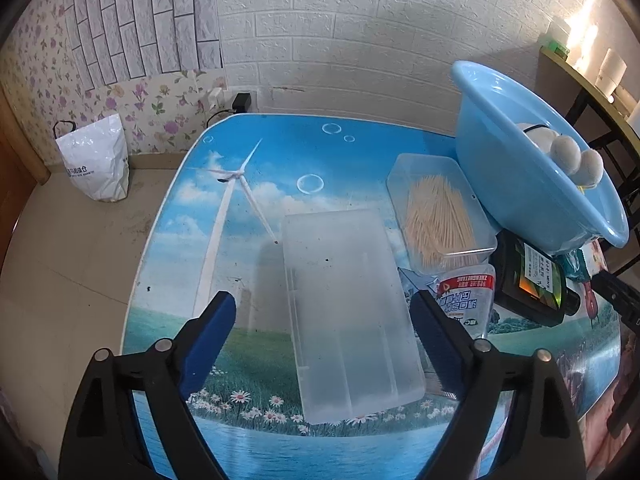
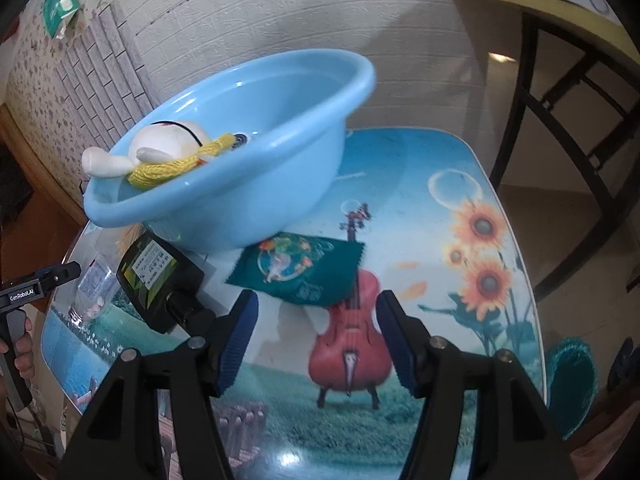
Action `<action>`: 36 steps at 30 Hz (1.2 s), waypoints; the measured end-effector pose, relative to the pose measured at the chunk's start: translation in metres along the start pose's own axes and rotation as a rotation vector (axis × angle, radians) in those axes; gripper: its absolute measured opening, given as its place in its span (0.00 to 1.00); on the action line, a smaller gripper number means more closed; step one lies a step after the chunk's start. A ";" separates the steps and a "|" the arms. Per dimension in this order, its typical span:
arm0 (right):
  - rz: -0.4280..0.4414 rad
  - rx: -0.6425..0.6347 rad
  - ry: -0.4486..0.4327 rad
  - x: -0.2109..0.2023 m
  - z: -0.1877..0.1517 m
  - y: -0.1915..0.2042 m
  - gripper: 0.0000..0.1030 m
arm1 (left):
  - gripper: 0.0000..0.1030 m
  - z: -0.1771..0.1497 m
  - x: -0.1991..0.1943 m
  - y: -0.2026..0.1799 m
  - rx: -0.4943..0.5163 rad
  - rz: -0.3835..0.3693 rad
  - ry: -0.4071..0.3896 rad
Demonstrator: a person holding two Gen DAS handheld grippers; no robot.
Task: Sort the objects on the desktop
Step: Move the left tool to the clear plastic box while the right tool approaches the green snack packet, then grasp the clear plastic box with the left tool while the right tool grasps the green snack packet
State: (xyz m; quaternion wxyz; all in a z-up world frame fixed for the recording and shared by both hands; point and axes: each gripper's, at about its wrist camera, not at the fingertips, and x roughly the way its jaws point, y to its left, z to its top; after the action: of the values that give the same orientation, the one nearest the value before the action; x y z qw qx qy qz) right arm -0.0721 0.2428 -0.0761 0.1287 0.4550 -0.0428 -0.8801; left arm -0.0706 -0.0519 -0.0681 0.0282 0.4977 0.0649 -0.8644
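Two grippers over a printed table (image 1: 248,184), both aimed down, neither holding anything. Biggest item: blue basin (image 1: 520,168), tilted, propped on other items at far right, plush toy (image 2: 168,148) inside. Clear lid/box (image 1: 348,312) lies flat directly under the left gripper (image 1: 324,312), long axis running away from the camera, roughly in line w/ the fingers; jaws spread wide, straddling it, pads not pressing. Left hand is nearer, judging by this. Toothpick box (image 1: 440,216) just beyond, to the right. Right gripper (image 2: 318,332) open over bare table; green packet (image 2: 300,272) just ahead, dark bottle (image 2: 156,276) ahead-left.
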 end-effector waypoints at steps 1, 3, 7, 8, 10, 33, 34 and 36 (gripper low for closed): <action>0.001 -0.014 -0.003 0.002 0.002 0.003 0.62 | 0.87 -0.001 0.002 -0.001 0.003 0.001 0.007; 0.003 -0.035 -0.007 0.006 0.006 0.010 0.68 | 0.87 -0.003 0.008 -0.003 0.010 0.003 0.023; -0.011 -0.065 -0.016 0.015 0.011 0.022 0.75 | 0.87 -0.007 0.017 -0.005 0.021 0.006 0.046; -0.022 -0.079 -0.019 0.018 0.012 0.026 0.76 | 0.87 -0.008 0.018 -0.006 0.023 0.006 0.048; -0.036 -0.095 -0.017 0.023 0.015 0.031 0.78 | 0.87 -0.008 0.019 -0.007 0.038 0.017 0.044; -0.214 0.051 0.006 0.017 0.004 -0.039 0.83 | 0.98 -0.008 0.026 -0.009 0.058 0.054 -0.018; -0.213 0.059 0.008 0.015 0.004 -0.041 0.83 | 0.98 -0.007 0.027 -0.009 0.058 0.054 -0.020; -0.208 0.078 0.008 0.012 0.003 -0.046 0.83 | 0.99 -0.007 0.027 -0.009 0.057 0.054 -0.024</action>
State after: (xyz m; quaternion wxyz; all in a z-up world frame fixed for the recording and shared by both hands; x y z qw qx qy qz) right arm -0.0901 0.2833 -0.0926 0.0192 0.4653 -0.0290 -0.8844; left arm -0.0790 -0.0410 -0.0944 0.0382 0.4894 0.0261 -0.8708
